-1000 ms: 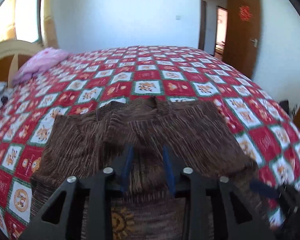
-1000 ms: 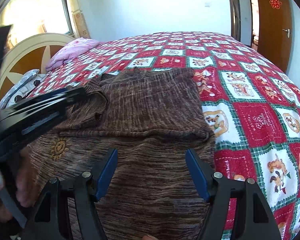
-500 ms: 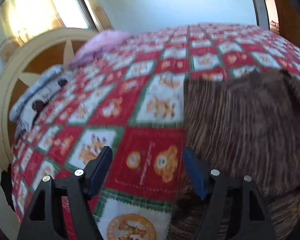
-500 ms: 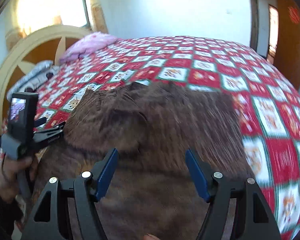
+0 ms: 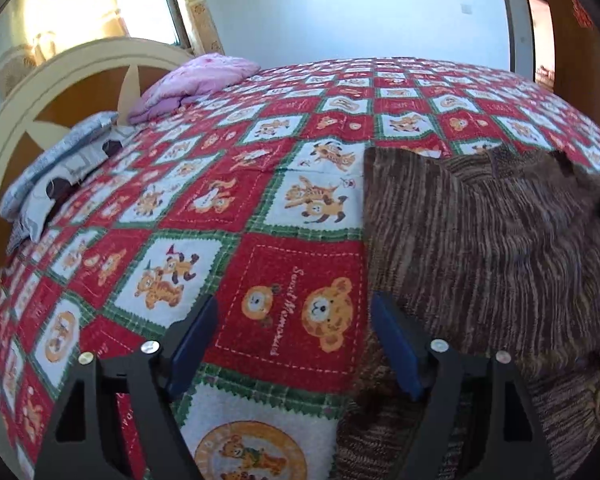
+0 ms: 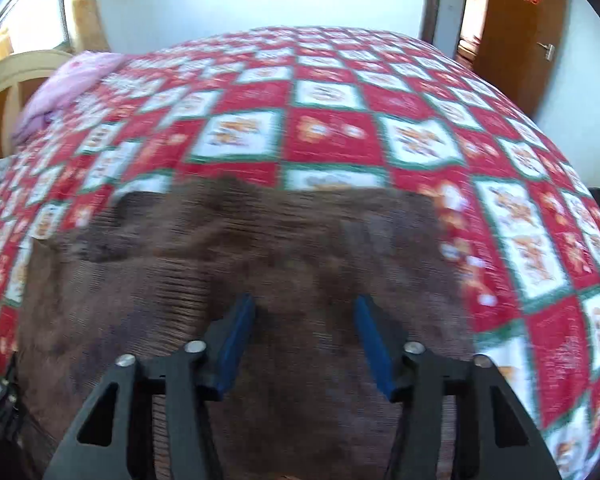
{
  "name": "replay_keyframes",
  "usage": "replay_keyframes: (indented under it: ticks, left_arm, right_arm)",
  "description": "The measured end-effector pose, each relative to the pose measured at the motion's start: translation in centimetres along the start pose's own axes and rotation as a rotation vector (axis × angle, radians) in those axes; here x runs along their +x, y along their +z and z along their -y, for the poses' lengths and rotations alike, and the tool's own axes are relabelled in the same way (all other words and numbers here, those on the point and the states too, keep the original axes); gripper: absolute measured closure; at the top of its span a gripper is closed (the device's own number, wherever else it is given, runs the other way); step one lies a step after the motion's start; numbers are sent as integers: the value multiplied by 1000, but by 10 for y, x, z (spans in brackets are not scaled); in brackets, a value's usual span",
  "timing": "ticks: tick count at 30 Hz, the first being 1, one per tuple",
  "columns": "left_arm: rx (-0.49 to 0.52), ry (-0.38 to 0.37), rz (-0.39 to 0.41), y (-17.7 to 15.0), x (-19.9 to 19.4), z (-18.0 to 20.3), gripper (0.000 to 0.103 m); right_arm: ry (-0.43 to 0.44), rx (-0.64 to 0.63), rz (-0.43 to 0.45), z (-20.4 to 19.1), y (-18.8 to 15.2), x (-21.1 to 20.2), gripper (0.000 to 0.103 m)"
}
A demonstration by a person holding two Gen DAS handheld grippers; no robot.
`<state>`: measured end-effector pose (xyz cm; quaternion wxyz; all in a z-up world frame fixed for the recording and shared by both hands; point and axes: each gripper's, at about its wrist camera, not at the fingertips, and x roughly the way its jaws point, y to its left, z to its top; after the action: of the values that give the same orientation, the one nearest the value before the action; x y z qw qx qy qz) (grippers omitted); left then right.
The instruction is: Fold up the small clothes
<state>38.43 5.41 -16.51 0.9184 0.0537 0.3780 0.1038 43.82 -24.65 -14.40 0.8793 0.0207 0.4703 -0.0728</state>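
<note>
**Brown sweater lies flat on the patchwork quilt**

Left wrist view: your left gripper (image 5: 292,344) hangs over the red, white and green cartoon quilt (image 5: 220,208), jaws spreading with nothing between them. The brown striped knit sweater (image 5: 480,248) lies just right of it, its straight left edge beside the right finger.

Right wrist view: your right gripper (image 6: 304,340) hovers above the sweater (image 6: 240,248), jaws closing, empty between the blue pads. The picture is blurred; the knit spreads wide and mostly flat.
</note>
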Motion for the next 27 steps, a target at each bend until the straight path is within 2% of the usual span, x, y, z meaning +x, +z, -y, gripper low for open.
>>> replay_keyframes:
  ticks: [2, 5, 7, 10, 12, 13, 14, 16, 20, 24, 27]
  left_arm:
    - [-15, -11, -3, 0, 1, -2, 19]
    - [-21, -15, 0, -1, 1, -2, 19]
    - [-22, -14, -1, -1, 1, -3, 18]
    - [-21, -12, -1, -1, 1, -2, 17]
    - [-20, -11, 1, -1, 1, -3, 17]
    - [-23, -13, 2, -1, 0, -3, 17]
    - [-28, -13, 3, -2, 0, -4, 14]
    - [-38, -8, 5, -2, -1, -6, 10]
    - [-48, -12, 12, -4, -4, -8, 4]
    - [-51, -30, 8, -7, -5, -9, 2]
    - [-52, -24, 3, -8, -5, -8, 0]
  right_arm:
    - [38, 8, 11, 10, -6, -13, 50]
    - [225, 40, -4, 14, -20, -37, 50]
    - [335, 23, -13, 3, -34, -49, 50]
    - [396, -28, -50, -20, -56, -54, 51]
    - [381, -65, -76, -32, -67, -50, 70]
    - [348, -79, -79, -36, -72, -47, 83]
    - [334, -82, -75, -36, -75, -46, 88]
    - [368, -79, -75, -34, -80, -48, 97]
    - [352, -105, -62, -34, -83, -58, 100]
    - [306, -129, -77, -28, -83, -50, 100]
    - [273, -129, -18, -29, -82, -64, 100]
